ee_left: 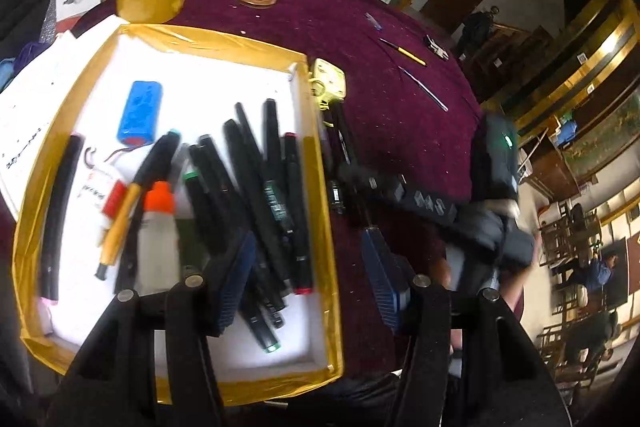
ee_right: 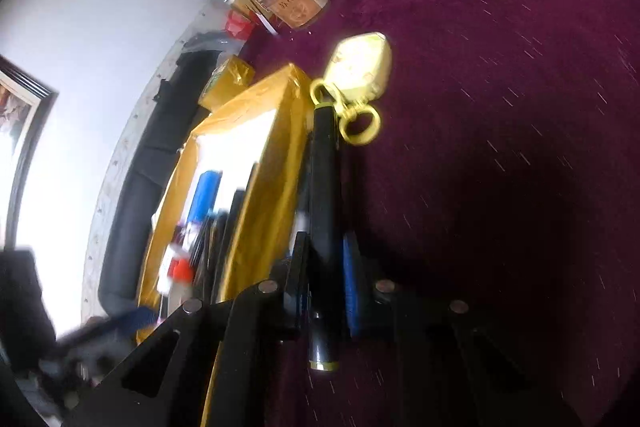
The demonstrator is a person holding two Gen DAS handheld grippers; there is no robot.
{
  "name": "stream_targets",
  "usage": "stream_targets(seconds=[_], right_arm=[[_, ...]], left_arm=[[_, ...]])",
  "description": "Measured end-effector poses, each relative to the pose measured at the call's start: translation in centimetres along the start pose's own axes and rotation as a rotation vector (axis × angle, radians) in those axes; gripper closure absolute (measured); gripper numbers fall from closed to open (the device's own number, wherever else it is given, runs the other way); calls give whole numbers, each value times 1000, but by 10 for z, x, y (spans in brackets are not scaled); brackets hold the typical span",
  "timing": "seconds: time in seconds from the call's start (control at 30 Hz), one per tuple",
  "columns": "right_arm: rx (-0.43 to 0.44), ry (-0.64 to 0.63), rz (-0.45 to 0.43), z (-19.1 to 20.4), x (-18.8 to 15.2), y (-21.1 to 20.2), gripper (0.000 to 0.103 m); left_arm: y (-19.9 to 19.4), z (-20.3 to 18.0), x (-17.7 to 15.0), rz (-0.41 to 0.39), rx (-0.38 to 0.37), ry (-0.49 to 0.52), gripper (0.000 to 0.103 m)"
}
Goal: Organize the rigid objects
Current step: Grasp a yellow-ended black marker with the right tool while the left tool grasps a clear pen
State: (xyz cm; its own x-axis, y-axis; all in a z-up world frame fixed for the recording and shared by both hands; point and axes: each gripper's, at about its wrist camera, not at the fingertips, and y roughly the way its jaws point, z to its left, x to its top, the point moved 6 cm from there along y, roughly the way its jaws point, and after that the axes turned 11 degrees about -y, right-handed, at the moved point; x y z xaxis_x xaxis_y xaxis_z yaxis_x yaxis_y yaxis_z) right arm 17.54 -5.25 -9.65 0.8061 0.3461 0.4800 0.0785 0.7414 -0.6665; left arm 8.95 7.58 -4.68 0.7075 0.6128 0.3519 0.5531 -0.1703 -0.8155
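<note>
1. Right wrist view: my right gripper point(ee_right: 326, 291) has its fingers drawn narrow onto a black pen point(ee_right: 323, 211), clamped between the blue pads near the gold-ringed butt end.
2. The pen's long axis runs straight ahead along the fingers. Its far tip reaches a pale yellow padlock point(ee_right: 360, 67) lying on the purple cloth point(ee_right: 500, 107), and appears to touch the lock's brass ring.
3. The gold-taped tray point(ee_right: 272, 163) sits just to the left of these fingers, its near wall beside the pen. I judge the coming move to be a short lift leftward over that wall.
4. Left wrist view: my left gripper point(ee_left: 312, 279) stands wide open and holds nothing. Its left finger hangs over the tray point(ee_left: 320, 227); its right finger is over the cloth.
5. The tray already holds a pile of black markers point(ee_left: 256, 187), a blue battery pack point(ee_left: 140, 115) and a small white bottle point(ee_left: 158, 239).
6. The right gripper is the nearer one, since it already has the pen.
</note>
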Motion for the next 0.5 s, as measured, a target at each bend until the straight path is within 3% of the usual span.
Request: stream_targets(seconds=[0.13, 0.33, 0.4, 0.5], right_arm=[[-37, -3, 7, -16, -33, -29, 89], [-289, -17, -102, -49, -50, -83, 89], [-342, -6, -114, -60, -48, -89, 89], [-340, -3, -125, -66, -46, -91, 89]], left_arm=[[9, -19, -2, 36, -17, 21, 49], [40, -54, 9, 82, 20, 72, 49], [61, -65, 21, 124, 61, 73, 49], [94, -76, 41, 177, 159, 87, 49]])
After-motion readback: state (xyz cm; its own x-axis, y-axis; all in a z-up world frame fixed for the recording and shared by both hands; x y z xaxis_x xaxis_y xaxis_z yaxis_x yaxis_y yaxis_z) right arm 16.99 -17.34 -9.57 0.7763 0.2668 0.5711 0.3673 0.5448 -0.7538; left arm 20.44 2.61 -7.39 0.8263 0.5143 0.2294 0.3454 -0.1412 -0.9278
